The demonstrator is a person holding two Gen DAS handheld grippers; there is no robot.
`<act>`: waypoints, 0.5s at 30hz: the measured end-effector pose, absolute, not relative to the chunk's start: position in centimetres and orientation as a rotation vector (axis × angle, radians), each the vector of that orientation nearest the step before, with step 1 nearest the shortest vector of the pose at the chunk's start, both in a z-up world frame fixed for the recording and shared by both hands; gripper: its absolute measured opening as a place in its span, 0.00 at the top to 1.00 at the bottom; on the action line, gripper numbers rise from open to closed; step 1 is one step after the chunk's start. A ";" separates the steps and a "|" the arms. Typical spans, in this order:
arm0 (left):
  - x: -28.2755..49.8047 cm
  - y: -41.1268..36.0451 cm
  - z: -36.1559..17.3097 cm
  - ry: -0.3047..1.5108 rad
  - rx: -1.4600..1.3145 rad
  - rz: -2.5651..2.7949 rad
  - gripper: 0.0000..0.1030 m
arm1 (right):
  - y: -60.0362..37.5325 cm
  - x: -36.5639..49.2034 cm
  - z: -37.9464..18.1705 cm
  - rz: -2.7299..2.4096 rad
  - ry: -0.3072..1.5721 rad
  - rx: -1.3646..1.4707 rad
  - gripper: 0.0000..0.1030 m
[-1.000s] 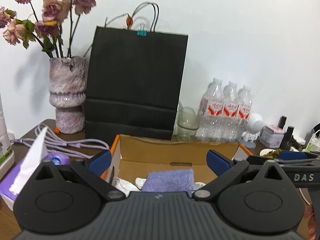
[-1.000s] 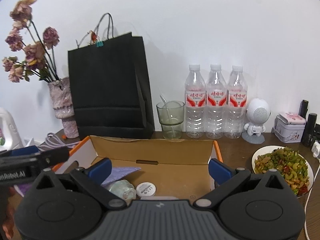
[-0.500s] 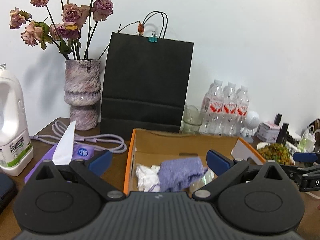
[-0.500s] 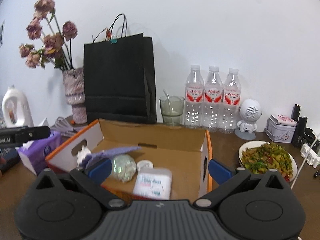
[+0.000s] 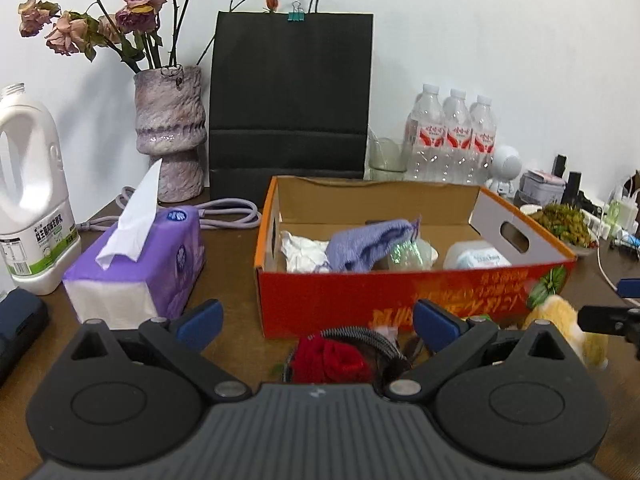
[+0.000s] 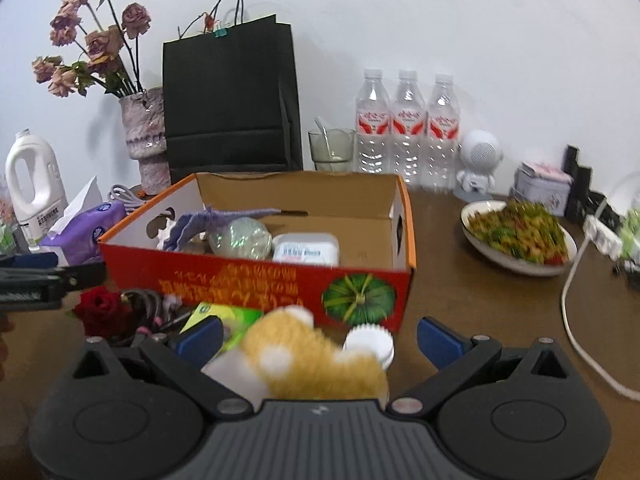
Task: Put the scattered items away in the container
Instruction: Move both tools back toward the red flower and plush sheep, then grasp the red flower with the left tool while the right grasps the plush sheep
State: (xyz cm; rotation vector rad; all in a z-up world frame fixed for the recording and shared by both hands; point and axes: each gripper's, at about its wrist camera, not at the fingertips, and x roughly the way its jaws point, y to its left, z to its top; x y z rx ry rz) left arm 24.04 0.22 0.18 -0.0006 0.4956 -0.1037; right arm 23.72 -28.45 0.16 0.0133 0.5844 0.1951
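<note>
The left hand-held gripper (image 5: pixel 316 322) hangs low over the near edge of the brown counter (image 5: pixel 228 280), its blue-tipped fingers spread wide with nothing between them. Just ahead of it lie a red rose (image 5: pixel 330 362) and a dark tangle of cord. The right hand-held gripper (image 6: pixel 320 338) is equally wide open and empty, poised above a yellow plush toy (image 6: pixel 316 364) that lies between its fingers without being touched by either. Just beside the toy sit a white ridged cap (image 6: pixel 370 344) and a green packet (image 6: pixel 228 318).

Just beyond these loose things stands the orange cardboard box (image 5: pixel 400 296). Inside it lie a crumpled white tissue (image 5: pixel 302 250), a purple cloth (image 5: pixel 368 246), a shiny wrapped ball (image 6: pixel 240 238) and a white plastic pack (image 6: pixel 306 250).

To the left of the box is a purple tissue pack (image 5: pixel 140 264), and further left a white jug (image 5: pixel 30 200). At the far wall stand a vase of dried roses (image 5: pixel 170 132), a black paper bag (image 5: pixel 290 96) and three water bottles (image 5: pixel 452 136). A plate of food (image 6: pixel 518 236) sits to the right.
</note>
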 end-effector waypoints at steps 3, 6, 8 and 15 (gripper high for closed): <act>23.8 -0.3 -0.5 0.501 0.030 -0.089 0.00 | -27.9 22.4 -0.3 0.186 0.603 0.035 0.00; 23.7 -0.5 -1.1 0.504 0.053 -0.083 0.02 | -26.9 21.6 -0.9 0.149 0.629 0.064 0.00; 23.8 -0.4 -1.4 0.512 0.053 -0.084 0.09 | -26.0 21.1 -1.0 0.137 0.630 0.073 0.02; 24.6 0.7 -2.2 0.546 0.009 -0.111 0.31 | -23.0 21.5 -2.1 0.078 0.685 0.089 0.28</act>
